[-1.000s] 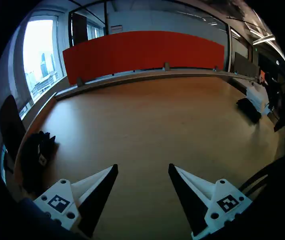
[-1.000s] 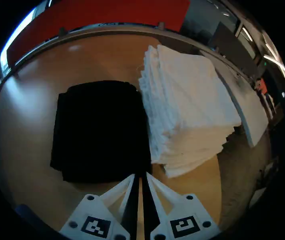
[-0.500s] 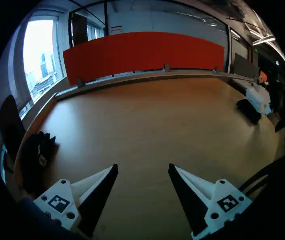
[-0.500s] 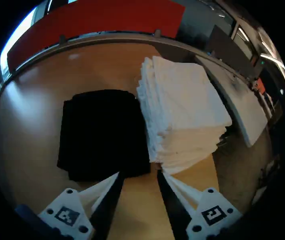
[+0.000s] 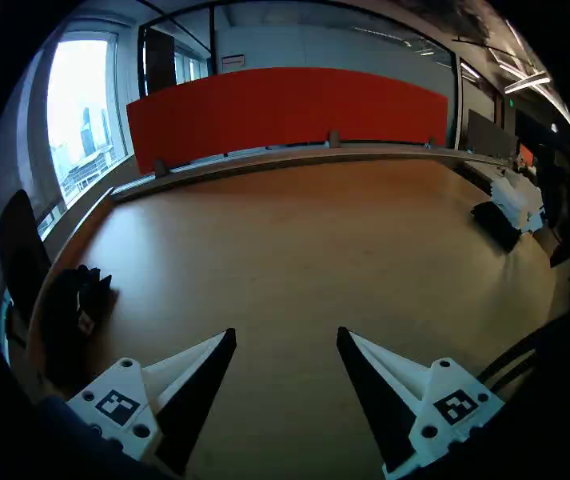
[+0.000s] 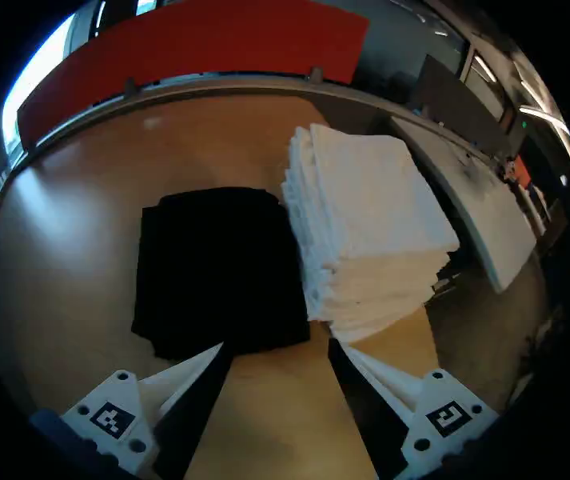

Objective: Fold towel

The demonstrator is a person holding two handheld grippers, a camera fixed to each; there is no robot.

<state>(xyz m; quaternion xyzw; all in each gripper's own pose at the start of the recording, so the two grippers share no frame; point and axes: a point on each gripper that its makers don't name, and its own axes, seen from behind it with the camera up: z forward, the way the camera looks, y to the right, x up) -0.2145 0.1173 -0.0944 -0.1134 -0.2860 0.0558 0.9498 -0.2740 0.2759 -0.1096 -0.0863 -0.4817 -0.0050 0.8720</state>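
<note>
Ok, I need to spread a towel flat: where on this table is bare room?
The wooden tabletop lies bare from the open left gripper up to the red partition. Crowded spot: black folded towel pile beside the white folded towel stack, ahead of the open right gripper.

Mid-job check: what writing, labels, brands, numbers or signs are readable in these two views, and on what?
Nothing reads as text.
The small white sign on the far wall above the red partition: too small to read.
The black-and-white square markers on the left hand-held gripper and right hand-held gripper: patterns, no letters.
The stack of white folded towels and black folded towel: no label visible.
</note>
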